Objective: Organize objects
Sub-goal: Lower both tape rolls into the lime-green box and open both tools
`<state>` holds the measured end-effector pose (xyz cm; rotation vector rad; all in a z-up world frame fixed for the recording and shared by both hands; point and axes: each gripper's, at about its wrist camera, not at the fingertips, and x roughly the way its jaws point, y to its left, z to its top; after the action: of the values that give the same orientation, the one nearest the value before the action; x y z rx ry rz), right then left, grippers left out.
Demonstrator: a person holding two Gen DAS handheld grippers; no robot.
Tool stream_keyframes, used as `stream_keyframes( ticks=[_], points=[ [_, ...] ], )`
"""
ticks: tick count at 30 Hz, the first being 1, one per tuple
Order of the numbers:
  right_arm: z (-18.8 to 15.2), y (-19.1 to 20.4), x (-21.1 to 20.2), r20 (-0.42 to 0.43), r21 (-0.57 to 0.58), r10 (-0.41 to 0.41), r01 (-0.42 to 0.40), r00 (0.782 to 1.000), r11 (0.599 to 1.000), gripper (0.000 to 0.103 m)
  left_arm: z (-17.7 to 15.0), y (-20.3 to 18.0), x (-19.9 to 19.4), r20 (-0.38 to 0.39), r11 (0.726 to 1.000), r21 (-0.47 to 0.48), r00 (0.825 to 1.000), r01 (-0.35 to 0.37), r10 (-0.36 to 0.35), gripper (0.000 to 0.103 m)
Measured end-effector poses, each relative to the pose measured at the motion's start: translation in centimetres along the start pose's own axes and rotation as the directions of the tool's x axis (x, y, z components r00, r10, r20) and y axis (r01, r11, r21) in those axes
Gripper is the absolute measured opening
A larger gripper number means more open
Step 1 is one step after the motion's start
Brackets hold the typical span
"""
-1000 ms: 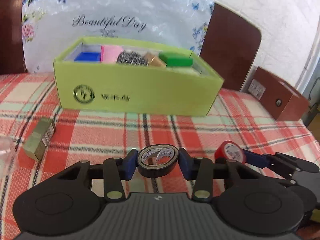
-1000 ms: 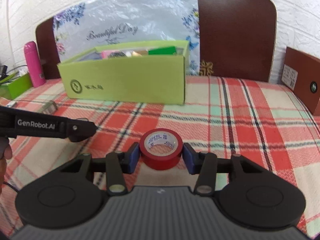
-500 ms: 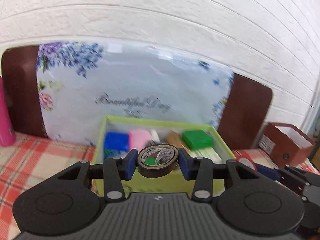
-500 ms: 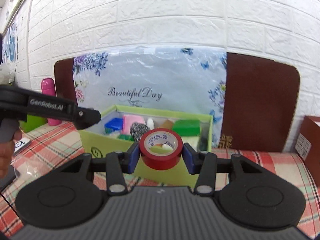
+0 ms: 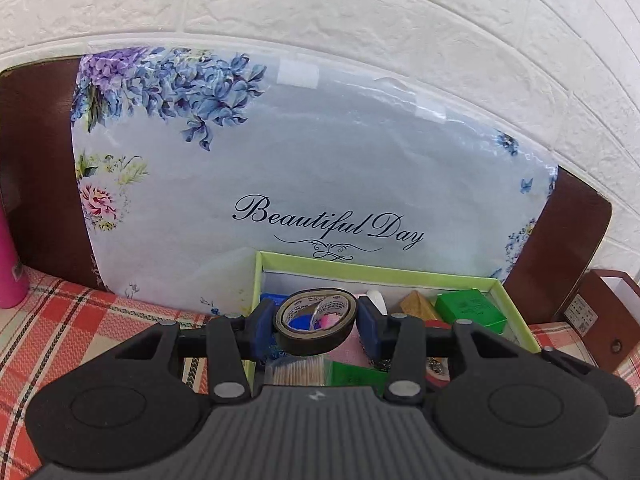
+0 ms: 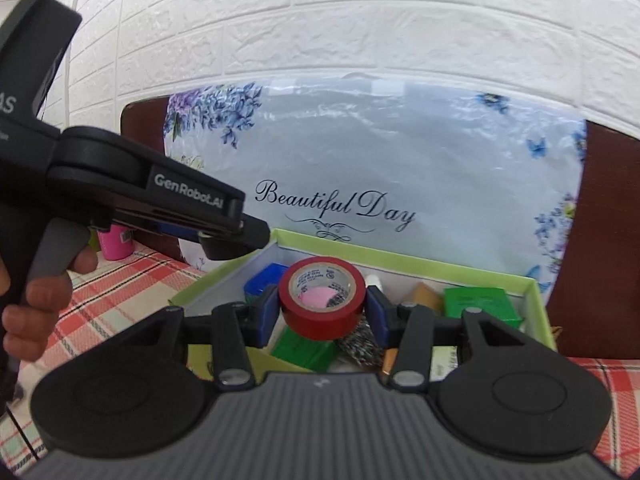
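My left gripper (image 5: 316, 326) is shut on a black tape roll (image 5: 316, 340) and holds it in the air over the left end of an open lime-green box (image 5: 360, 266). My right gripper (image 6: 322, 310) is shut on a red tape roll (image 6: 320, 320) and holds it above the same box (image 6: 400, 258), near its middle. The box holds a blue block (image 6: 266, 278), a green block (image 6: 480, 306), a second green block (image 6: 304, 350), a steel scrubber (image 6: 356, 342), a tan block (image 5: 416, 308) and cotton swabs (image 5: 298, 376). The left gripper's body (image 6: 160, 196) shows at the left of the right wrist view.
A floral "Beautiful Day" bag (image 5: 320, 184) leans against a brown headboard (image 5: 36, 168) behind the box. A pink bottle (image 5: 10, 276) stands far left. A brown box (image 5: 608, 316) sits at the right. The surface is a red plaid cloth (image 5: 80, 320).
Both grippers rose from the plaid cloth with their tape rolls and moved forward until they hang over the green box. The box now lies right below the fingers.
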<state>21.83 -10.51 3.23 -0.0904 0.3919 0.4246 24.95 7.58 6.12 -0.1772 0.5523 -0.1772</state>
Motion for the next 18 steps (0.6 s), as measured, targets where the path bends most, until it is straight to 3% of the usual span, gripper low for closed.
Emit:
stream_keyframes(
  ticks=[2,3,4,5,7,11,18],
  points=[
    [-0.1,0.5,1.4,-0.004,0.001,0.009,-0.009,1.000,1.000,0.046,-0.2,0.2,0.6,-0.002,1.000,-0.002,1.000,0.007,-0.007,0.048],
    [-0.3,0.6,2.1,-0.008,0.005,0.026,-0.025,1.000,1.000,0.046,-0.3,0.4,0.8,-0.003,1.000,-0.005,1.000,0.014,-0.014,0.063],
    [-0.6,0.5,2.7,-0.008,0.011,0.059,-0.059,0.998,0.998,0.055,-0.6,0.5,0.8,-0.006,1.000,-0.013,1.000,0.013,-0.013,0.075],
    [-1.0,0.5,2.9,-0.013,0.015,0.076,-0.076,0.997,0.997,0.066,-0.9,0.6,0.8,-0.002,1.000,-0.017,1.000,0.010,-0.010,0.076],
    [-1.7,0.5,2.4,0.002,0.008,0.059,-0.059,0.998,0.998,0.069,-1.4,0.9,0.6,-0.004,1.000,-0.012,1.000,0.015,-0.015,0.076],
    [-3.0,0.1,0.5,0.043,-0.016,-0.007,0.008,0.999,1.000,0.085,-1.6,1.0,0.2,-0.013,0.999,-0.037,1.000,0.004,-0.005,0.076],
    [-3.8,-1.3,-3.3,0.057,0.046,-0.053,0.051,0.997,0.998,0.095,-1.7,-0.9,-3.2,0.021,0.999,-0.041,0.999,0.035,-0.034,0.077]
  ],
)
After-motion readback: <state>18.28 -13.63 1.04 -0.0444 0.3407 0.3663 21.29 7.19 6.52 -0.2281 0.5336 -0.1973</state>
